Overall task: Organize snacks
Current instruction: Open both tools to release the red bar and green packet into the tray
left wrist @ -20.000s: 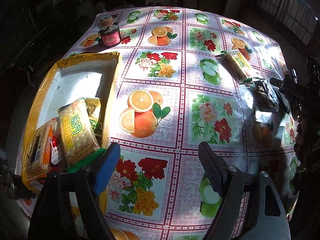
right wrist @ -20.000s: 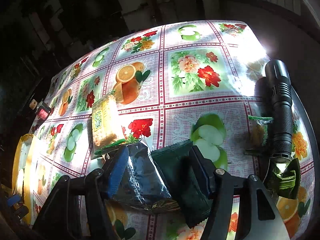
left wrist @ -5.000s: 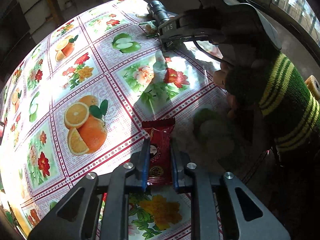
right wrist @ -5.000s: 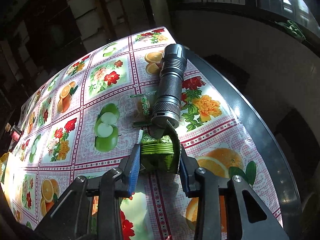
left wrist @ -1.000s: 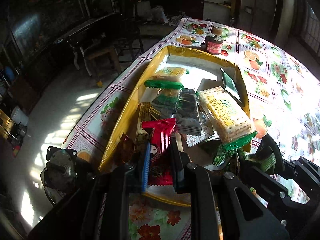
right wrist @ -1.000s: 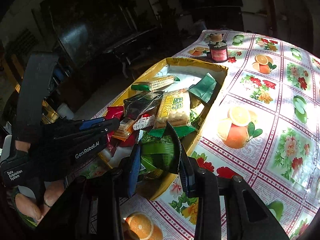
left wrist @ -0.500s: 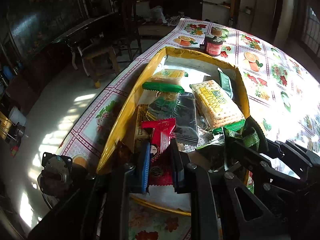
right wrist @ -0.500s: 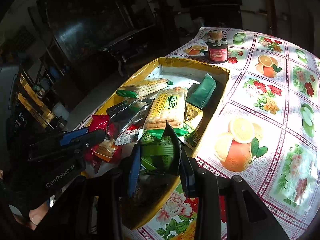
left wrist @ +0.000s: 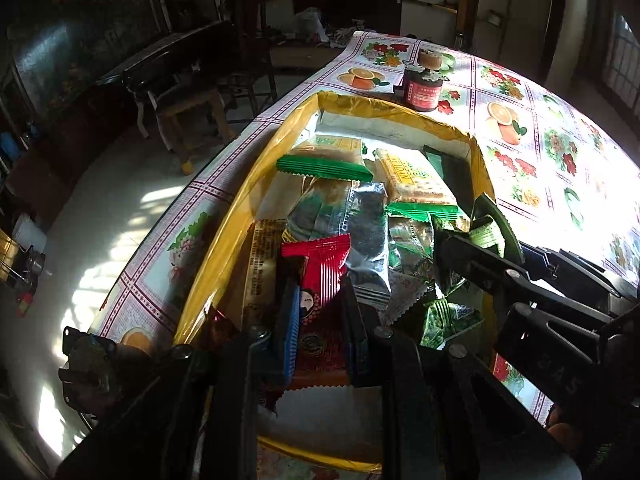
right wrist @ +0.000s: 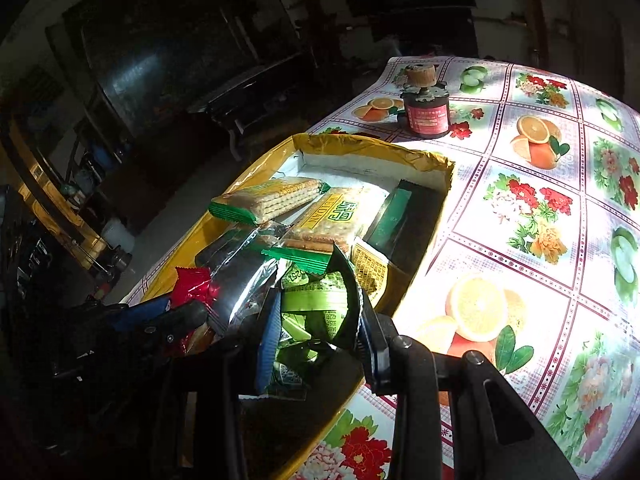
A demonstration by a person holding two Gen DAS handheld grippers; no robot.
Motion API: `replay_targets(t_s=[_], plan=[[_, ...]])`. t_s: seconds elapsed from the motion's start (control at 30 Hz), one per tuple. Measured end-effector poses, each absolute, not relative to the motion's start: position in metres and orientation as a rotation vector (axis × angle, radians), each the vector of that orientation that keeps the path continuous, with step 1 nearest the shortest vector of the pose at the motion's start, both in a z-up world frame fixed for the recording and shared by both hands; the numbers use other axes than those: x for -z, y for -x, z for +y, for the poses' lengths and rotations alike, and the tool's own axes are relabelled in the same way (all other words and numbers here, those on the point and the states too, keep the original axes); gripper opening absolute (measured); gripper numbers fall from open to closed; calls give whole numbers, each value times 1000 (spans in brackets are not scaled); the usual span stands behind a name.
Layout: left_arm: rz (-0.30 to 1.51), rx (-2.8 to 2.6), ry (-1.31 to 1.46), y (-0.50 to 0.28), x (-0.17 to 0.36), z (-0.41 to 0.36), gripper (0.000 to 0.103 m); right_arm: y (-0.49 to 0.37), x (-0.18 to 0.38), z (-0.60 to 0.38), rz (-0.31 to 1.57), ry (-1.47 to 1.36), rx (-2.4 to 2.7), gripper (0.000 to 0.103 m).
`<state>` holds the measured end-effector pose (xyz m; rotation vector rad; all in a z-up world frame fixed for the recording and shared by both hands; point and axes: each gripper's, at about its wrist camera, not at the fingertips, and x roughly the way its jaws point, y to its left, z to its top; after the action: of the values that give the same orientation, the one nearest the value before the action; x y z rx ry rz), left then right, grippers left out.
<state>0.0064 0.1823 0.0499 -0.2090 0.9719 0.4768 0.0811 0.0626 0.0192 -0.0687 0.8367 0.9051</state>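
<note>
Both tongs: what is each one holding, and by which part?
Left tongs pinch the red snack packet across its lower half. Right tongs clamp the green snack packet by its side edges, over the yellow box.

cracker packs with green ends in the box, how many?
2. One cracker pack lies at the far left of the yellow box; the other cracker pack lies beside it, nearer the middle. More may be buried under other wrappers.

One yellow box [left wrist: 248, 184] sits at twelve o'clock. Two cracker packs [right wrist: 266, 199] lie at its far end, one red packet [left wrist: 320, 276] at six o'clock, one green packet [right wrist: 320, 312], one dark jar [right wrist: 425, 114] at one o'clock.
</note>
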Motion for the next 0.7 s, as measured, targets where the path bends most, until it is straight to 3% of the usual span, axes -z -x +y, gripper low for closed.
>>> replay_targets(t_s=[0.27,0.33,0.4,0.47,0.7], plan=[[985,-437,225,-8,-47,181,23,-81,-19,60,832,57,-921,38],[980,-429,224,-4,-48,179,28,-81,-19,58,837,50,-925,40],[974,-420,222,0,-50,175,44,-79,-20,57,835,50,-928,44],[966,-415,212,6,-52,171,54,-78,-21,56,832,51,-936,46],[970,-397,197,23,-56,156,57,-65,-27,48,810,56,-951,54]])
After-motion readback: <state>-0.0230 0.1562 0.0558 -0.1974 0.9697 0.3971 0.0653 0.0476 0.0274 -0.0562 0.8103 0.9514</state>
